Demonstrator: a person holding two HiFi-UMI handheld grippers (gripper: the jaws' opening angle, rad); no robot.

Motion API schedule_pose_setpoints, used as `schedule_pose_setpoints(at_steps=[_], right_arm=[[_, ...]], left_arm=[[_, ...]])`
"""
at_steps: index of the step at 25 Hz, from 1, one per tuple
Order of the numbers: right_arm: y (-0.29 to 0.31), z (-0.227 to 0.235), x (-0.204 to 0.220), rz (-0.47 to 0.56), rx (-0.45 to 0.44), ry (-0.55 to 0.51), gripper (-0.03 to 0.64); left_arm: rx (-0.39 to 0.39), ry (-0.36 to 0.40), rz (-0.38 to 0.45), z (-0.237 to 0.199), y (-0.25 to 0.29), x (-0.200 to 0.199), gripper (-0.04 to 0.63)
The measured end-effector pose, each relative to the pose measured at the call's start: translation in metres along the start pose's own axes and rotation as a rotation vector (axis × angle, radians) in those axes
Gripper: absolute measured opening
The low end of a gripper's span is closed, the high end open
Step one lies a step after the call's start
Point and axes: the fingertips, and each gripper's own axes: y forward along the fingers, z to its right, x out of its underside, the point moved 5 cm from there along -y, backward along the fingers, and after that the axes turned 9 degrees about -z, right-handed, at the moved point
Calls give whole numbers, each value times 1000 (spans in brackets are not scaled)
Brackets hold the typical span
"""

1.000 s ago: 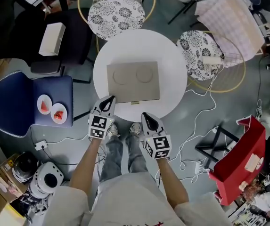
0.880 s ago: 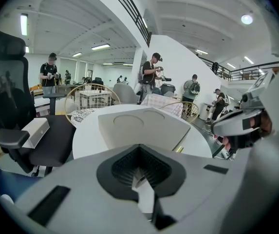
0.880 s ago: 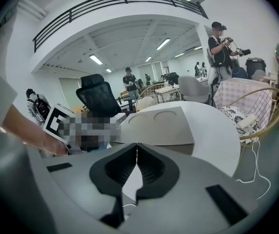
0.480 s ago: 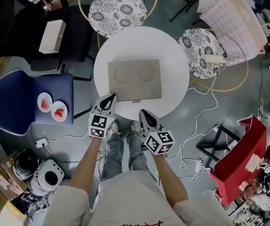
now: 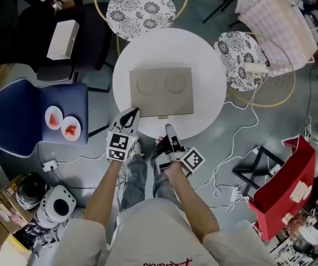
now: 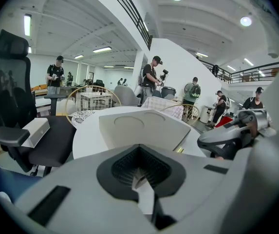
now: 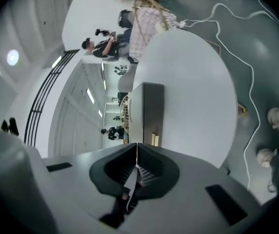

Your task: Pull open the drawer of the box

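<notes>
Currently: left gripper [image 5: 132, 115], fingers together and empty, by near-left corner of box [image 5: 161, 91] on the tabletop [image 5: 206, 60], drawer [image 7: 153, 108] shut. Looks light card, likely to slide; take the small brass handle [image 5: 162, 117], brace the body. Right gripper [image 5: 170, 129], fingers together, just short of it.

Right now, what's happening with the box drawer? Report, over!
Left gripper shut, empty, at the box, near left corner. Right gripper shut, empty, turned sideways, just short of the drawer handle. Drawer closed. Nothing in the way.

Head view looks down on the table [image 5: 203, 60]; both gripper views, low beside it, share the box [image 5: 161, 90].
</notes>
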Motion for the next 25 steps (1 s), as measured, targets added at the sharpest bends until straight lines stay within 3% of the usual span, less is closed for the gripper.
schedule_pose_setpoints(at_steps=[9, 12, 16, 25], right_arm=[[14, 11, 10, -17, 29, 38, 22], [16, 19, 8, 6, 48, 81, 84], [19, 28, 3, 24, 68, 94, 116], [31, 32, -4, 47, 68, 76, 115]], left_arm=[[1, -6, 8, 1, -1, -1, 12], [1, -5, 3, 1, -1, 0, 12], [6, -2, 6, 1, 0, -1, 12], [18, 4, 14, 0, 0, -1, 12]])
